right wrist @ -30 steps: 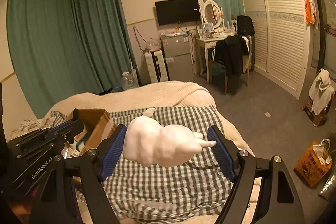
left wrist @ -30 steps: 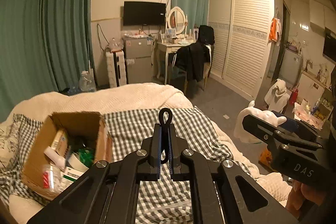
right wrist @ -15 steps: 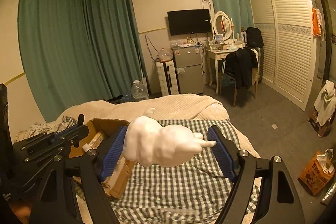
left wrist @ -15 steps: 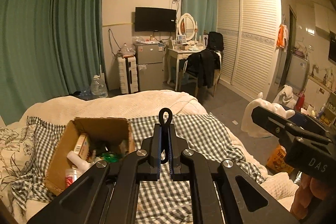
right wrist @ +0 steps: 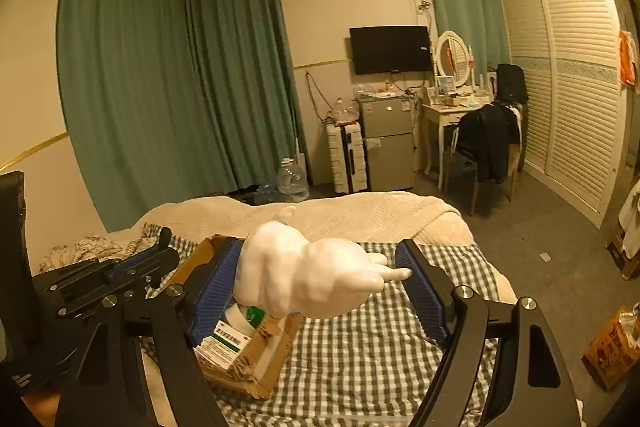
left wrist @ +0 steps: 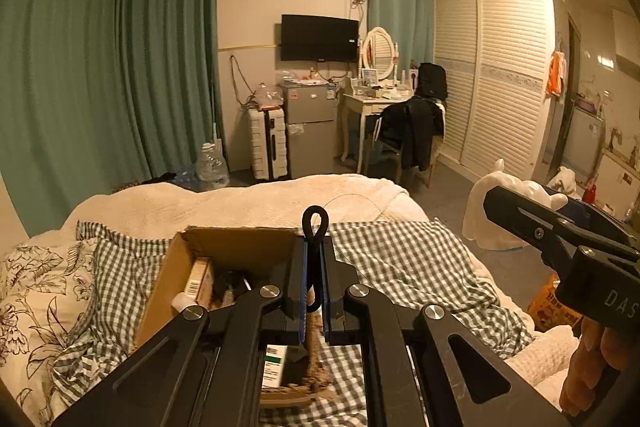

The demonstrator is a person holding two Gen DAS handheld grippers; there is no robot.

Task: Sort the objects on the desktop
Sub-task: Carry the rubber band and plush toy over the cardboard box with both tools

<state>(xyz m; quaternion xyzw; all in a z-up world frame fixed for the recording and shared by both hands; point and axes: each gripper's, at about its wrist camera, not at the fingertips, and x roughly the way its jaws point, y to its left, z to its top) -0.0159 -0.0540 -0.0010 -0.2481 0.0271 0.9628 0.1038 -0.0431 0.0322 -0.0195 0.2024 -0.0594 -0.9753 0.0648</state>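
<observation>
My left gripper point(left wrist: 315, 247) is shut on a thin black loop point(left wrist: 315, 221) that sticks up past its tips, above the open cardboard box point(left wrist: 224, 247). The box lies on the checked cloth of the bed and holds several packets and tubes. My right gripper point(right wrist: 320, 251) is shut on a glossy white rabbit figure point(right wrist: 304, 275). It hangs sideways between the blue pads point(right wrist: 216, 287), over the box's near right corner point(right wrist: 248, 359). In the left wrist view, the right gripper point(left wrist: 560, 227) and the figure point(left wrist: 480, 219) show at the right. In the right wrist view, the left gripper point(right wrist: 160, 255) shows at the left.
The bed carries a checked cloth point(left wrist: 420, 267), a cream blanket point(left wrist: 260, 199) and a leaf-print sheet point(left wrist: 32, 291). Beyond it stand a suitcase point(right wrist: 346, 157), a small fridge point(right wrist: 388, 143), a dressing table with a chair point(right wrist: 480, 147) and green curtains. An orange bag point(right wrist: 608, 347) sits on the floor.
Both grippers have moved left and a little up, still gripping their things. The box has slid from the left of each view to under the jaws.
</observation>
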